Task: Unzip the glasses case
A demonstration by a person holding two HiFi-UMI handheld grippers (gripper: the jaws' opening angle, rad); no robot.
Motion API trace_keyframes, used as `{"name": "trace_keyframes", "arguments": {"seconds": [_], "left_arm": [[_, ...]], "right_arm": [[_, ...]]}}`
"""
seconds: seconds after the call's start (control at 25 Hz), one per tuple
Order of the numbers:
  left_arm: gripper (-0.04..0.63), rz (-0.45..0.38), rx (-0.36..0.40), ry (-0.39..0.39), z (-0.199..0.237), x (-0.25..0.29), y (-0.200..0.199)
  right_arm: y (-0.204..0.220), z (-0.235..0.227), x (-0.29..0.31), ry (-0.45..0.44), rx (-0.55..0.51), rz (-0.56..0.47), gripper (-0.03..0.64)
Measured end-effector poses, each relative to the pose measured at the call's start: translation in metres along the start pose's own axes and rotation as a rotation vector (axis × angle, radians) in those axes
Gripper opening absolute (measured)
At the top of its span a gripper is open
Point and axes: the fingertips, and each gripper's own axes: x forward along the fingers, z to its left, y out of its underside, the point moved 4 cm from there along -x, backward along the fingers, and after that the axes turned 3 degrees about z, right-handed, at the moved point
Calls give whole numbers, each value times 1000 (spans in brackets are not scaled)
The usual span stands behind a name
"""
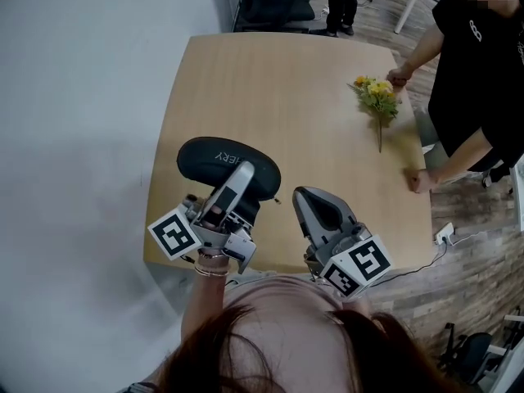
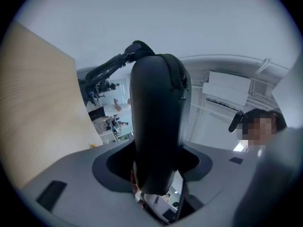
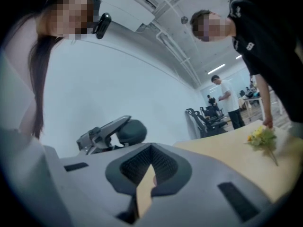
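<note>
The black oval glasses case hangs tilted above the near left part of the wooden table. My left gripper is shut on the case's near end. In the left gripper view the case rises from between the jaws, and its zip runs along the right edge. My right gripper is a little to the right of the case, apart from it, shut with nothing in it. The right gripper view shows the jaws together, with the case to the left.
A bunch of yellow flowers lies at the table's far right. A person in black leans on the right edge with both hands. Office chairs stand beyond the far edge. A power strip lies on the floor at the right.
</note>
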Motion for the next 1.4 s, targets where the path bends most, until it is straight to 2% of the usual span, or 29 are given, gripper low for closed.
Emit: {"name": "trace_keyframes", "arguments": {"seconds": [0.12,0.28,0.4,0.64,1.08,1.2,1.4], "left_arm": [[247,-68,-49,8,7,-11,-7],[247,-108,-45,4,4,-17,-19],[247,-81,3,5,-5,-9,-16],[249,-2,90,32,-16,1,-12],[252,4,112,54,-21,5,-10],[252,2,113,50,-22,5,-10],[252,13,124,38,-22,5,-10]], "right_arm": [[-5,-33,-20,22,95,-42,12],[-9,-44,-27,41,107,-41,14],[-4,-38,-26,12,95,-10,14],[11,-3,-2,-118,82,23,14],[15,8,1,-178,51,20,17],[12,15,1,-210,36,21,76],[7,30,11,-267,17,21,97]]}}
